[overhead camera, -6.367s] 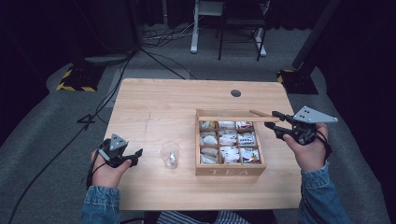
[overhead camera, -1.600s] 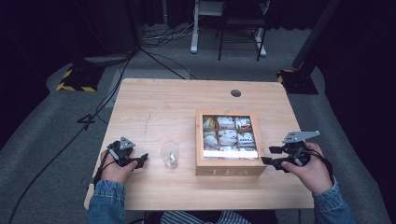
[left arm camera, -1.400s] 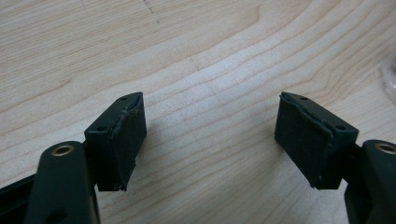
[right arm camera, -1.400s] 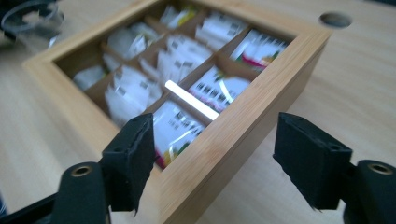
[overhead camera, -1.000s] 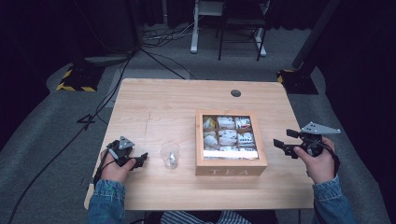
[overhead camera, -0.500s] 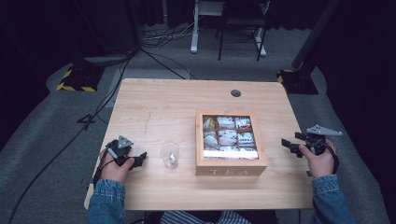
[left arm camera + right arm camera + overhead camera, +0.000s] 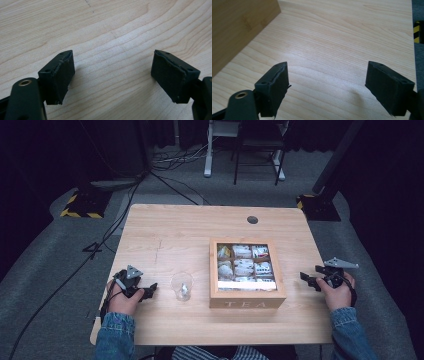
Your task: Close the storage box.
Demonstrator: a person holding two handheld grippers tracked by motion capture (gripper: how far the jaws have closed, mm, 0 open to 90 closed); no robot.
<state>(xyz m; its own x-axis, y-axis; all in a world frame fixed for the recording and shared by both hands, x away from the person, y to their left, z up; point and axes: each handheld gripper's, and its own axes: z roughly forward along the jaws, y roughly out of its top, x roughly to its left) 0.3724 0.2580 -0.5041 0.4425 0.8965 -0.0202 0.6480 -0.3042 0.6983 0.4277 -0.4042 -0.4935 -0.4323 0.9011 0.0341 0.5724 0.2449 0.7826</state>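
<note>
Both tongs are spread with nothing between their jaws. The left gripper [image 7: 146, 291] lies just left of a small clear plastic cup [image 7: 181, 285]; the right gripper [image 7: 311, 279] sits right of the square wooden tea box [image 7: 247, 298] on the pale wooden table [image 7: 170, 230].

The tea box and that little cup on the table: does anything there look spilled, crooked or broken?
Nothing stands out. The tea box sits square on the table with its packets in their compartments. The clear cup stands upright beside it, no spill around. Both the left gripper and right gripper are open and hold nothing.
</note>
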